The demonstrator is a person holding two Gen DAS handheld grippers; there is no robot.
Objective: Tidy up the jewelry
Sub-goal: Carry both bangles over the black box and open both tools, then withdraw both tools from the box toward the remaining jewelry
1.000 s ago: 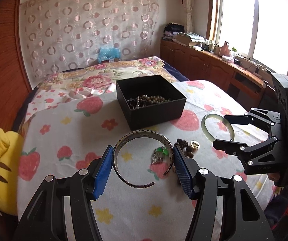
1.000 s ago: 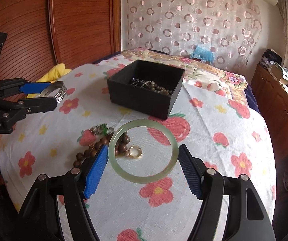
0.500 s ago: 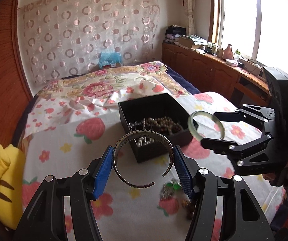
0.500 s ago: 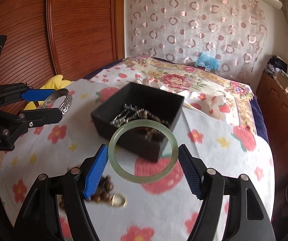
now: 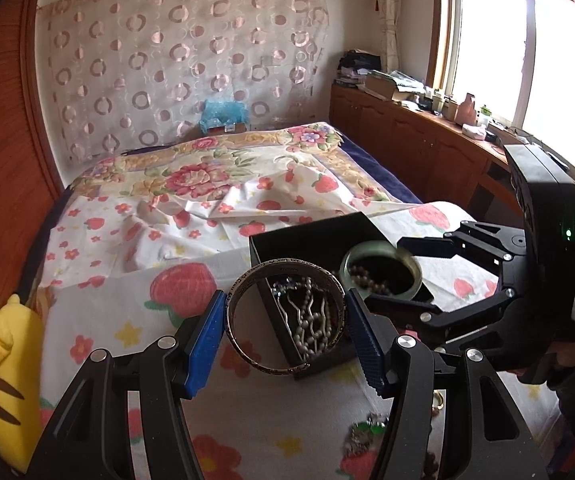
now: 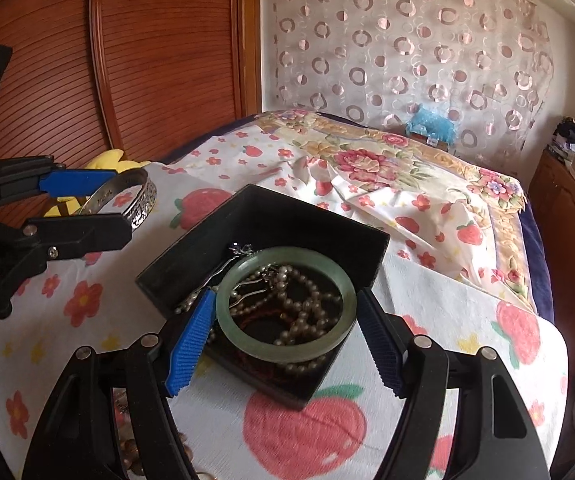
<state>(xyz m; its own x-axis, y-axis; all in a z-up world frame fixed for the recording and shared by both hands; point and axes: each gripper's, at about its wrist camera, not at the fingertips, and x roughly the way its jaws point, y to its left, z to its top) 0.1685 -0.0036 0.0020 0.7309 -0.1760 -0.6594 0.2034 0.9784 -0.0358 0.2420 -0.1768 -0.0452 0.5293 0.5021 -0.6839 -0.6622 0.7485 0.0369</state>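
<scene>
My left gripper [image 5: 285,326] is shut on an engraved silver cuff bangle [image 5: 239,292] and holds it in the air at the near left edge of the black jewelry box [image 5: 311,236]. My right gripper [image 6: 285,322] is shut on a pale green jade bangle [image 6: 287,350] and holds it directly above the open box [image 6: 263,216]. The box holds a pearl necklace [image 6: 307,312] and a silver hairpin [image 6: 207,280]. In the right wrist view the left gripper with the silver bangle [image 6: 139,196] is to the left of the box.
The box stands on a strawberry-print cloth [image 5: 191,292] over a table in front of a bed [image 5: 207,172]. A green pendant [image 5: 367,432] and brown wooden beads [image 6: 131,450] lie on the cloth near me. A yellow plush toy [image 5: 3,364] sits at the left edge.
Both grippers have lifted their bangles off the cloth and moved forward toward the box. The jade bangle is now over the box; the silver bangle is at its near edge.
</scene>
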